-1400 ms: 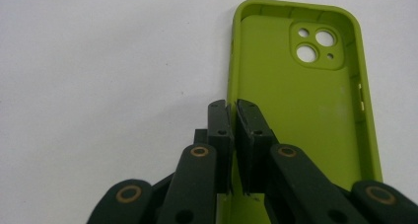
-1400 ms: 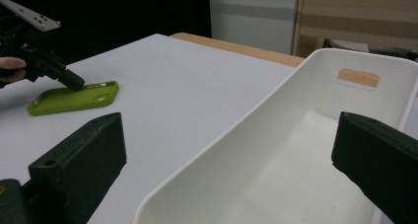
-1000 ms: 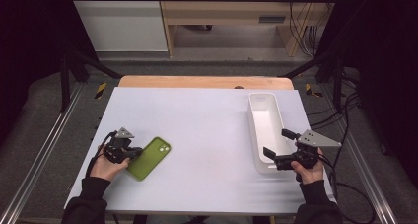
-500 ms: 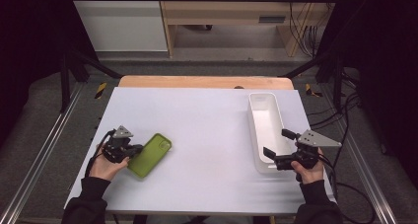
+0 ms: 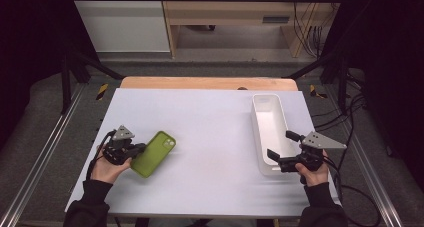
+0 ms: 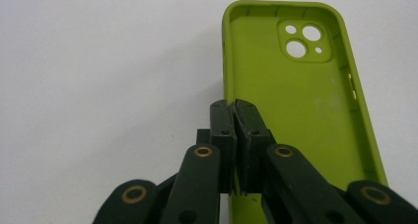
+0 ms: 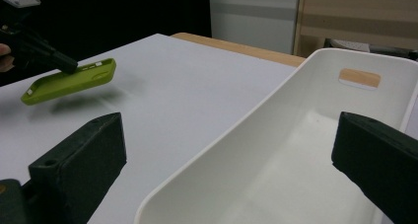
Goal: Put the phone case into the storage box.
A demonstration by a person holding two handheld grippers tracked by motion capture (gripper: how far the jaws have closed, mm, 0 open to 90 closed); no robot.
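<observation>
High view: left tongs [image 5: 136, 148] clamped shut on the long side wall of the green case [image 5: 153, 153], which sits lifted just above the tabletop [image 5: 210, 137] at its left side. Case's long axis runs away from the left hand, camera cutouts at far end, hollow side up. Bin [image 5: 270, 132] lies well apart to the right; right tongs [image 5: 282, 146] wide open, holding nothing, straddling the bin's near end. Left hand is the one on the case.

Dim room w/ grey floor [image 5: 45, 107], wooden shelf unit [image 5: 235, 17], white cabinet [image 5: 120, 27] behind.
</observation>
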